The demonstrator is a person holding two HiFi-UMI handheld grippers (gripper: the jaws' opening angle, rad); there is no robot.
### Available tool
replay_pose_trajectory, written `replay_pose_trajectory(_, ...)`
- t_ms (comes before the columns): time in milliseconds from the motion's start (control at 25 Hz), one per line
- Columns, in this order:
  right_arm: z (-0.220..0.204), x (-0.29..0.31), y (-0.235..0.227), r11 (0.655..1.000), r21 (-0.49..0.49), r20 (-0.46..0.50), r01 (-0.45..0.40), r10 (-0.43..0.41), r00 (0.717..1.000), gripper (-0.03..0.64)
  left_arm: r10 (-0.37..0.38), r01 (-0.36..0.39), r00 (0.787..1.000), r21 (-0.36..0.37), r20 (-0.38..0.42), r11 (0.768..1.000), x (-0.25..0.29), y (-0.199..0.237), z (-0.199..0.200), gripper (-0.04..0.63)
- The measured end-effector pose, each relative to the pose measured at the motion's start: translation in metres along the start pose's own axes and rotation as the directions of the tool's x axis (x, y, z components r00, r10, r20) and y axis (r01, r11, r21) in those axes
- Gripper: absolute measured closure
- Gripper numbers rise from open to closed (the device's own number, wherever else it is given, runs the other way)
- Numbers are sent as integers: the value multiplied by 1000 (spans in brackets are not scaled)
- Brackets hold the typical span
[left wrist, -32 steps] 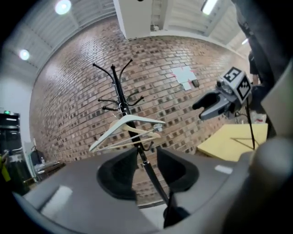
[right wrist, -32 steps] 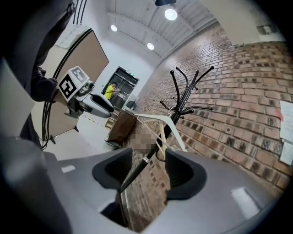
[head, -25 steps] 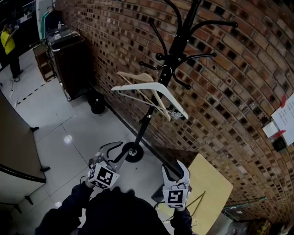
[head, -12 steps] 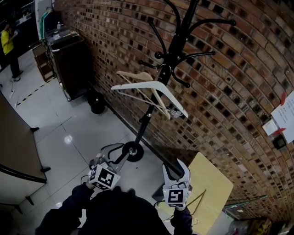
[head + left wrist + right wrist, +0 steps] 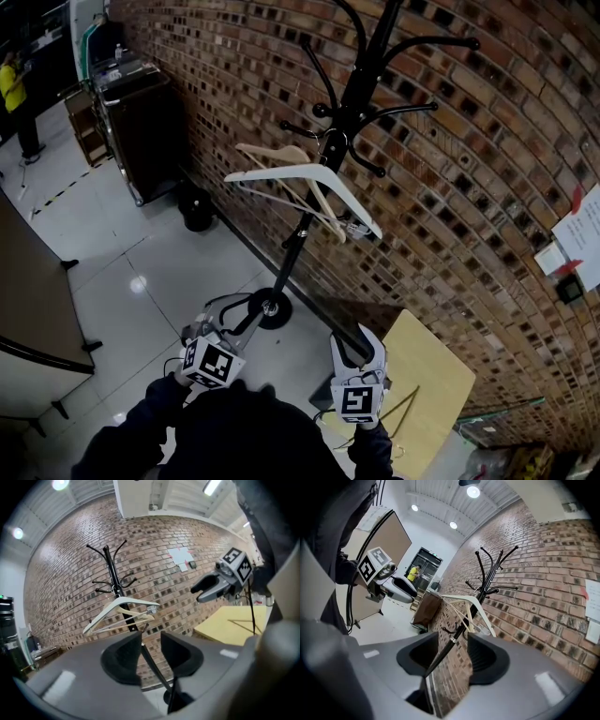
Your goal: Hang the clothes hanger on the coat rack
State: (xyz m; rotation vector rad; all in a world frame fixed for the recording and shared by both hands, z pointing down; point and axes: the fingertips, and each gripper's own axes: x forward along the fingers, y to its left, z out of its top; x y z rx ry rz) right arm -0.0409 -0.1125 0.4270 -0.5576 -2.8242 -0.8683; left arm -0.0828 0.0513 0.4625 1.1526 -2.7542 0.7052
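Hanging on coat rack (image 5: 291,258), white hanger (image 5: 277,173) parallels wall (image 5: 450,187); left tongs (image 5: 151,634) spread, right tongs (image 5: 453,637) spread, narrowing, empty.

Head view looks steeply down from overhead, facing the brick wall (image 5: 450,187). Both gripper views look nearly level from well back. All three views share the coat rack (image 5: 289,258).
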Motion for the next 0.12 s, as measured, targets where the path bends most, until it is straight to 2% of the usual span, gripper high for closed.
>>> replay_pose_trajectory(120, 1, 0, -1, 1000, 0, 4, -1, 1, 1000, 431, -2, 2, 1000, 2, 0, 1000, 1, 0, 1, 477)
